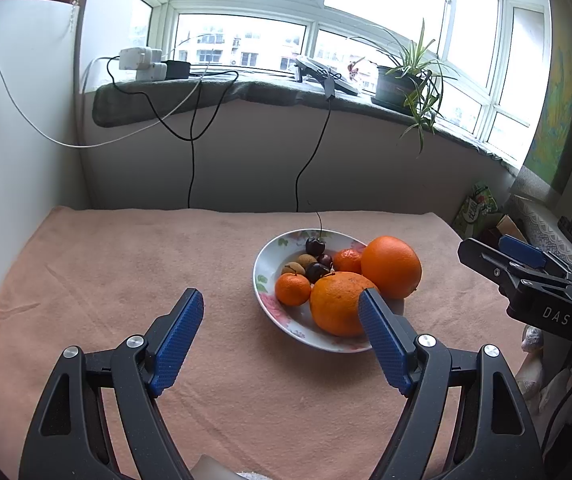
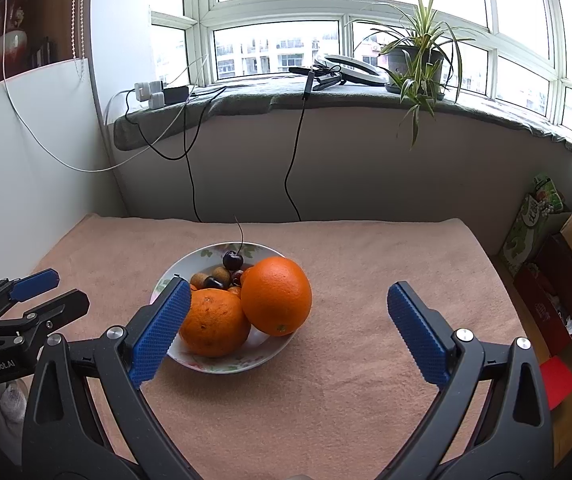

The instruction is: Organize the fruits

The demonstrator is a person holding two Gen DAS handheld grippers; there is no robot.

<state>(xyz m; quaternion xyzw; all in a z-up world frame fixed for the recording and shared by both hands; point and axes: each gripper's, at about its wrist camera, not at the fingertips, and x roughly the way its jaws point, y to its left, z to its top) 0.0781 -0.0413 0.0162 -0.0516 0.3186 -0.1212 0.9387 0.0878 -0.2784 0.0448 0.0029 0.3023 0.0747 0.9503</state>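
Note:
A flowered white bowl stands on the peach cloth, right of centre. It holds two large oranges, two mandarins, dark cherries and small brown fruits. The right orange rests over the bowl's right rim. My left gripper is open and holds nothing, its right pad in front of the near orange. My right gripper is open and holds nothing, its left pad beside the near orange. Each gripper shows at the edge of the other's view.
Peach cloth covers the table, bare to the left of and in front of the bowl. Cables hang from the sill behind it. A potted plant and a ring light sit on the sill. Boxes stand right of the table.

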